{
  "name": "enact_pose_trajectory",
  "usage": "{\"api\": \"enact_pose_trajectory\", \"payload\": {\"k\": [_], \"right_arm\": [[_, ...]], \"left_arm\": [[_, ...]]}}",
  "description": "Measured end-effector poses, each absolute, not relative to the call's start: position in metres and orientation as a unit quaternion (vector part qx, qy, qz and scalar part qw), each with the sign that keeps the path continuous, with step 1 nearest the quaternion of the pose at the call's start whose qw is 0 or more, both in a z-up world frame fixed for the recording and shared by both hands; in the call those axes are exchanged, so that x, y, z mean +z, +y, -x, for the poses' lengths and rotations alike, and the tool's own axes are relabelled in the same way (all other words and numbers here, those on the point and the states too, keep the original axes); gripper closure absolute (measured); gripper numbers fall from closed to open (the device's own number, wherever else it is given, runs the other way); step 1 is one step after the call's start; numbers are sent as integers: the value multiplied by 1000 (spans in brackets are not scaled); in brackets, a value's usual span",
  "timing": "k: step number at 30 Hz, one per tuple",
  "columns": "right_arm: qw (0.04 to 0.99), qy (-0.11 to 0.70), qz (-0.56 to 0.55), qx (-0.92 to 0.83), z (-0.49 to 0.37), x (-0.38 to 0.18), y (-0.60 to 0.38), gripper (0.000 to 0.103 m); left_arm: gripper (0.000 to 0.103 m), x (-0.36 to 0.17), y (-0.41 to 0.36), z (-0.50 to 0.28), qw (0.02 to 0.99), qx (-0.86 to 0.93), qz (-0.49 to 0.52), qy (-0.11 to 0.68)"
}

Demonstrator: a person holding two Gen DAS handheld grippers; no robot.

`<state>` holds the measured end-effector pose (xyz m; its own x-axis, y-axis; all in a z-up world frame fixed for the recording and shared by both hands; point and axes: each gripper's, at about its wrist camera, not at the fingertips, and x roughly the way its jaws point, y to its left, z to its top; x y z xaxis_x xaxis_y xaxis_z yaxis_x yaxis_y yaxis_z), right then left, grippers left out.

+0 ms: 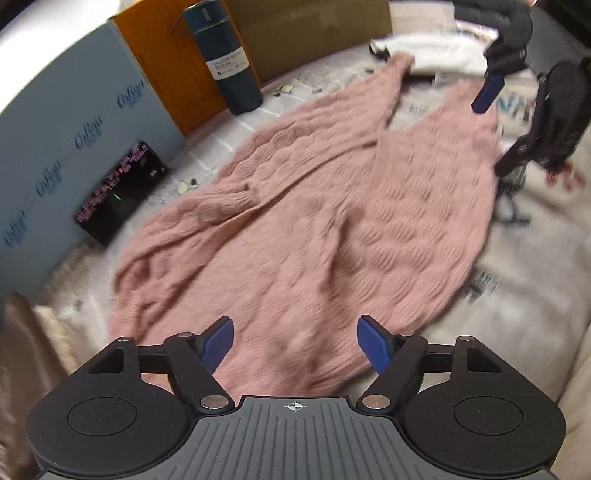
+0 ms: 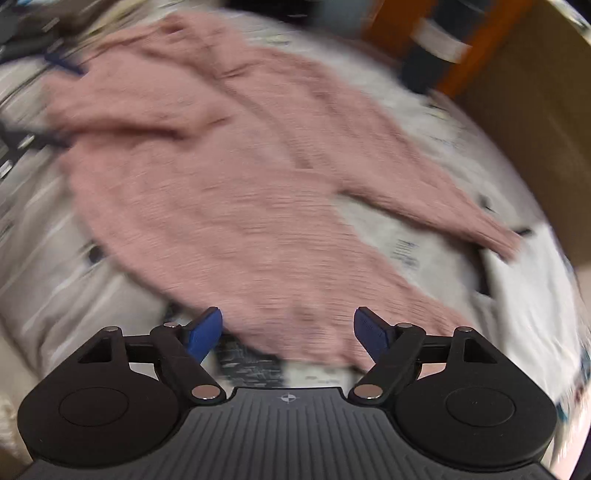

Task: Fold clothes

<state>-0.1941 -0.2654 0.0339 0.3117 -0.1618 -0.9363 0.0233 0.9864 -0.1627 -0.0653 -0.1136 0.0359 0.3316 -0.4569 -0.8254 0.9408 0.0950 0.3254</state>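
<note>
A pink cable-knit sweater (image 1: 295, 206) lies spread flat on the printed bed cover, one sleeve folded across its body and the other stretching toward the far side. My left gripper (image 1: 295, 341) is open and empty, hovering just above the sweater's near edge. My right gripper (image 2: 288, 332) is open and empty above another edge of the same sweater (image 2: 229, 173); its view is motion-blurred. The right gripper also shows in the left wrist view (image 1: 487, 92) at the sweater's far end, by the shoulder.
A dark blue vacuum bottle (image 1: 229, 59) stands at the back beside an orange box (image 1: 159, 66) and a cardboard box (image 1: 314, 33). A grey-blue printed panel (image 1: 66, 122) lines the left. White folded cloth (image 1: 443, 55) lies behind the sweater. A black bag (image 1: 557, 110) sits right.
</note>
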Motion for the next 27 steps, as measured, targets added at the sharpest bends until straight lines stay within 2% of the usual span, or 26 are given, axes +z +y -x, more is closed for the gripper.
{"api": "enact_pose_trajectory", "payload": {"k": [6, 11, 13, 14, 15, 16, 18, 19, 27], "right_arm": [[802, 588, 101, 17, 181, 19, -235, 28], [807, 564, 165, 56, 167, 14, -207, 32], [811, 551, 181, 72, 162, 15, -200, 47], [812, 550, 179, 80, 159, 17, -200, 61], [813, 548, 177, 89, 156, 18, -199, 77], [813, 546, 175, 97, 153, 19, -199, 84], [818, 542, 165, 101, 148, 26, -204, 93], [821, 538, 162, 102, 145, 31, -207, 94], [842, 503, 181, 74, 120, 64, -247, 95]], "left_arm": [[27, 26, -107, 72, 608, -553, -485, 297], [27, 11, -115, 87, 600, -561, -503, 270], [27, 11, -118, 89, 599, -568, -501, 260], [28, 11, -119, 89, 599, -572, -499, 256], [34, 12, -120, 89, 598, -576, -497, 251], [61, 12, -122, 89, 598, -580, -495, 247], [87, 14, -125, 87, 601, -585, -490, 237], [93, 18, -125, 83, 604, -588, -485, 232], [96, 53, -151, 49, 654, -573, -454, 191]]}}
